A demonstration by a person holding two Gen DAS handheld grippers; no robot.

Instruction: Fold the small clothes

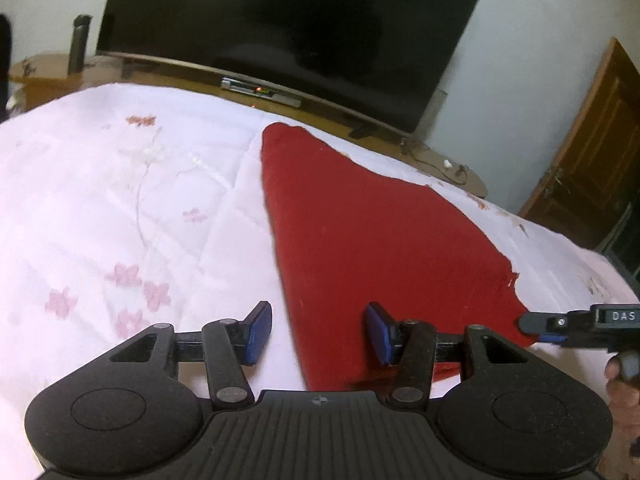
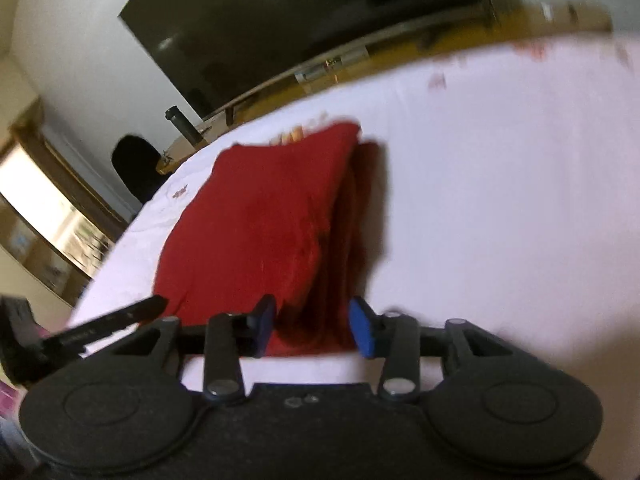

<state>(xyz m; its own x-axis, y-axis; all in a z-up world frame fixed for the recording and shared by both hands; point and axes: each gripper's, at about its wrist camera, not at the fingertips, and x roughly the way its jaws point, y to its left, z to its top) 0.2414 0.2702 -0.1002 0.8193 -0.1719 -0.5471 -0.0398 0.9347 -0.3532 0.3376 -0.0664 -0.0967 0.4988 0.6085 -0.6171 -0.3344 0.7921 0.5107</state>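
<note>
Soft, even indoor light falls across the pale bedspread (image 1: 120, 200). A ceiling lamp glares off the dark television screen (image 2: 280, 20). The right wrist view is smeared by motion blur; fisheye distortion bends both frames' edges.

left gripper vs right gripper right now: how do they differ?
Left gripper: jaws wider apart, straddling the red garment's left edge, one pad over the white floral bedspread, the other over cloth. Right gripper: narrower gap, with the garment's stacked folded layers between the pads; contact is unclear through blur. Shared: black frames, blue pads, both open at the garment's near end.
</note>
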